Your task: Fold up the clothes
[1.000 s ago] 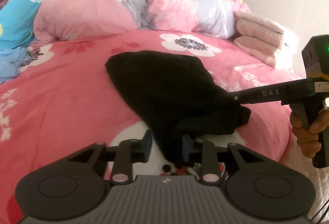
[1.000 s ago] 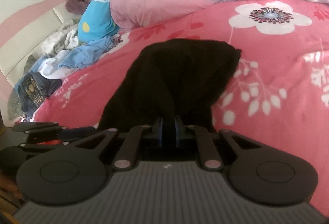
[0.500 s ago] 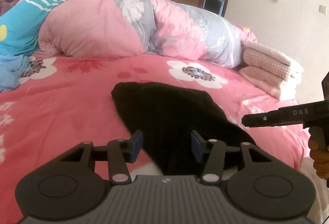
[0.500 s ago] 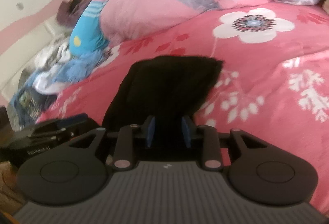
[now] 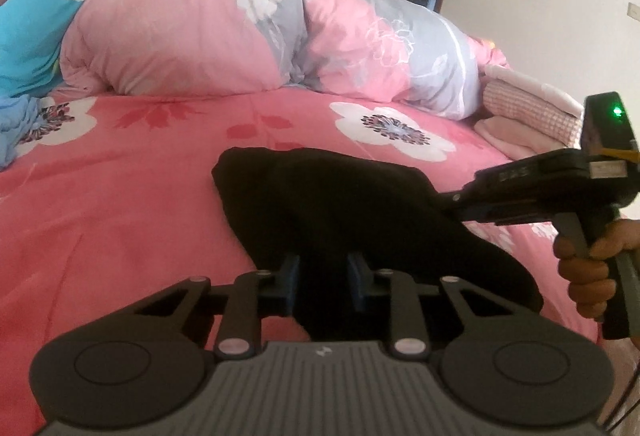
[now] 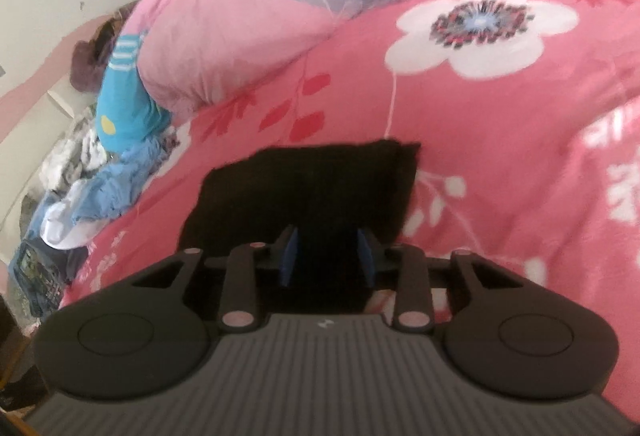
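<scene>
Black garment (image 5: 352,204) lies on the pink floral bed (image 5: 120,204), in a compact, partly doubled shape, its far edge short of the bed's big white flower (image 5: 394,130). We hold the left gripper (image 5: 323,278) at the garment's near edge; its fingers (image 5: 290,276) stand apart with dark cloth between them, not clamped. The right gripper (image 6: 327,256) sits low over the garment's near end, its fingers (image 6: 289,254) apart too, gripping nothing we can see. From the left view its tip reaches the garment's right side. Folded pink towels (image 5: 528,108) are stacked beyond the garment's right. Judgement: a fold has been laid or a fresh grasp is being lined up; the scene fits either. Any new grasp needs both layers caught squarely.
</scene>
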